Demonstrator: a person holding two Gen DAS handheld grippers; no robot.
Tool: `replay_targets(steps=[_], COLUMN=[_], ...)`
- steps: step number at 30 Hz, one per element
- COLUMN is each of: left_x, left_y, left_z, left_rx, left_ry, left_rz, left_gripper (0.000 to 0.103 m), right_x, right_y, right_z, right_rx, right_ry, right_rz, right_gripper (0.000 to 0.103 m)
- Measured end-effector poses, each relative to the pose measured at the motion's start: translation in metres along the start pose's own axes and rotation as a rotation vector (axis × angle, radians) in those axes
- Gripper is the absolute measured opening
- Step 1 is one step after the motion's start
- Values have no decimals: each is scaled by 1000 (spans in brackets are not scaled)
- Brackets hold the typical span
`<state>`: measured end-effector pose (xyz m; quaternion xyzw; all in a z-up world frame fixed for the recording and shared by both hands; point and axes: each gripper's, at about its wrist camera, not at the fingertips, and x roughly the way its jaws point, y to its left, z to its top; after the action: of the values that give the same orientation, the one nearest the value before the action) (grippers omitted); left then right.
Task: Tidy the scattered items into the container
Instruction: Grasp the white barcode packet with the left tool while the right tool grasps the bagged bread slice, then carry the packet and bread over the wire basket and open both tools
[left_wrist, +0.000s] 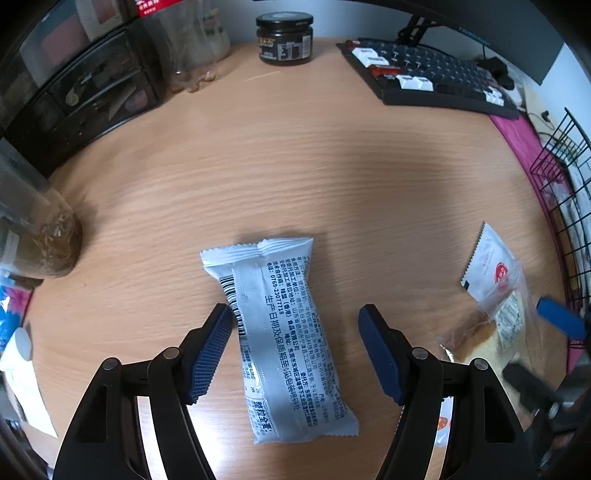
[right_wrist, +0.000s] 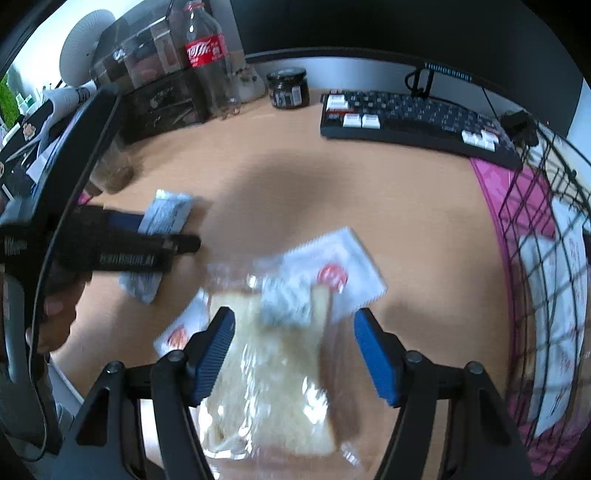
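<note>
The left tongs (left_wrist: 295, 347) are straddling a silver snack packet (left_wrist: 280, 332), jaws wide, gripping nothing. The right tongs (right_wrist: 293, 350) are hovering open over bagged bread (right_wrist: 269, 376) near the worktop's (left_wrist: 258, 166) wire-basket (right_wrist: 546, 229) edge.

Surface: your light wood-grain desk (left_wrist: 295, 166).
Centre: a silver snack packet (left_wrist: 280, 332) lies flat.
Right: a clear bread bag (right_wrist: 273, 369), partly over white sachets (right_wrist: 332, 273).
Rear: dark jar (left_wrist: 284, 38), keyboard (left_wrist: 424, 74).
Right edge: wire basket (right_wrist: 546, 258).

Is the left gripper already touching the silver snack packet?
Cannot tell. In the left wrist view the left gripper straddles the silver snack packet; one pad overlaps its edge.
</note>
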<state>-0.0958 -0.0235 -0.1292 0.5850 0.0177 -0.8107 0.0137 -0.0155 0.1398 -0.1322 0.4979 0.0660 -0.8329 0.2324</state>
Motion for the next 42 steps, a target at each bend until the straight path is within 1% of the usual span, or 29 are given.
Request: replay_targets(steps=[2,4,8,9,11,13,14,15,16,17,18,19,21,23,27,31,35,38,40,42], left_x=[0,0,-1,-1,-2,-2,-2,-2,-2,-2,-2,-4,-7,-9,-15,-41,-72,-103,-128,-147], left_y=[0,0,0,1,0,1,1,1,1,1,1,2,1,-1,-6,-19,-39,-68,-99,-131], left_z=[-2,-3,-7,-8,-10,-10,-10,-10,-11,-10,-10,-10,-10,-9,-8,-2,11,28,40,51], left_rx=[2,6,13,14,15,14,15,16,16,18,18,19,23,35,46,66,97,147,202,262], left_ry=[-6,-12,-18,-20,-26,-29,-29,-30,-29,-27,-25,-29,-28,-15,-16,-54,-101,-154,-196,-229], left_rz=[-1,-3,-6,-7,-8,-8,-8,-8,-8,-8,-7,-8,-7,-22,-1,2,-9,-20,-46,-78], left_gripper=[70,70,70,70,70,70,70,70,70,70,68,55,36,35,34,34,34,34,34,34], right_x=[1,3,6,7,15,18,20,21,20,17,14,12,10,9,0,-17,-47,-78,-98,-122], right_y=[4,7,11,13,20,28,32,34,34,32,30,29,27,26,23,19,6,-11,-30,-53], right_z=[-9,-15,-22,-24,-26,-28,-28,-28,-27,-26,-24,-23,-20,-19,-14,-7,4,12,15,16], right_rx=[5,4,21,20,6,-32,-60,-69,-61,-46,-32,-25,-19,-16,0,6,28,51,82,120], right_ry=[7,10,13,16,41,39,49,53,52,47,41,38,43,47,28,-7,-73,-138,-177,-216], right_rz=[0,-5,19,17,13,-20,-49,-60,-58,-60,-55,-61,-60,-52,-25,-14,-8,-30,-45,-84], right_gripper=[73,79,87,91,93,94,94,91,83,80,75,73,72,71,70,70,70,70,70,70])
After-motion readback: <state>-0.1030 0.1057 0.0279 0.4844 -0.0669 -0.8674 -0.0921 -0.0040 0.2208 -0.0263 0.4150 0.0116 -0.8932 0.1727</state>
